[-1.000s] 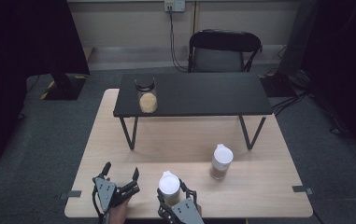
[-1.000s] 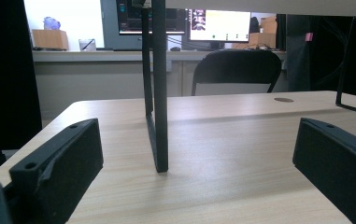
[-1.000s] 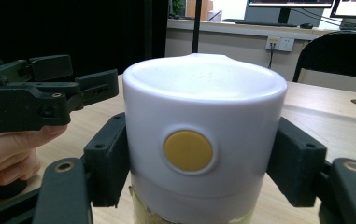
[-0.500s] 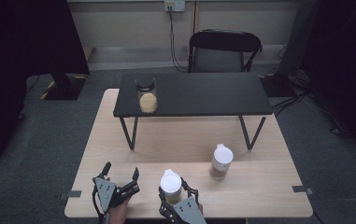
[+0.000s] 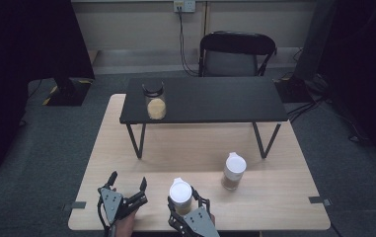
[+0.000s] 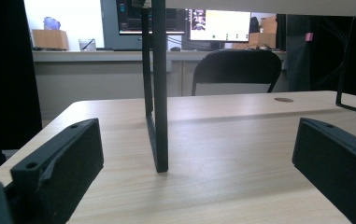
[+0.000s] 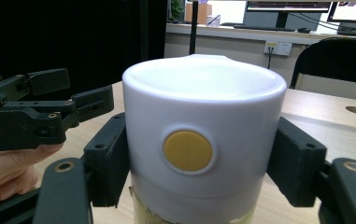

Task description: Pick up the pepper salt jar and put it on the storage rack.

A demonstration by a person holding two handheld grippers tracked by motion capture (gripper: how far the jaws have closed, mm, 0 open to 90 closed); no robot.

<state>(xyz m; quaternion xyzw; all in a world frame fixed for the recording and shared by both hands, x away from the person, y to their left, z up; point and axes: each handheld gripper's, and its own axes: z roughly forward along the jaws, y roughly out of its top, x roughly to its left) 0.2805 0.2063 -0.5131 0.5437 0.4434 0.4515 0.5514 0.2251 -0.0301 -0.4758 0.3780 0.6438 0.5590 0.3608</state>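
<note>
Two jars on the table, one already clamped

Three containers were in sight from the high view: a white-lidded jar (image 5: 180, 194) at the near edge of the wooden table (image 5: 274, 197), a second white-lidded jar (image 5: 234, 171) a little farther out and to its right, and a dark-lidded glass jar (image 5: 155, 101) with pale contents on the low black stand (image 5: 210, 98).

Right gripper (image 5: 191, 201) was closed on the near jar. In the right gripper view both black pads pressed against the white lid's sides, the yellow dot (image 7: 188, 150) on the lid facing the camera. Jar appeared upright; whether its base rested on the table or hung just above it could not be told.

Left gripper (image 5: 128, 186) sat just to the left of the held jar, apart from it, jaws spread wide and empty. The left gripper view looked along the bare tabletop toward one leg of the stand (image 6: 159, 116).

Judgement: the grasp step looked complete, with the carry not yet begun. Next move probably called for a clean vertical lift and a steady upright carry, perhaps toward the stand. Grip was on the lid alone, so a loose lid could let the body slip.
</note>
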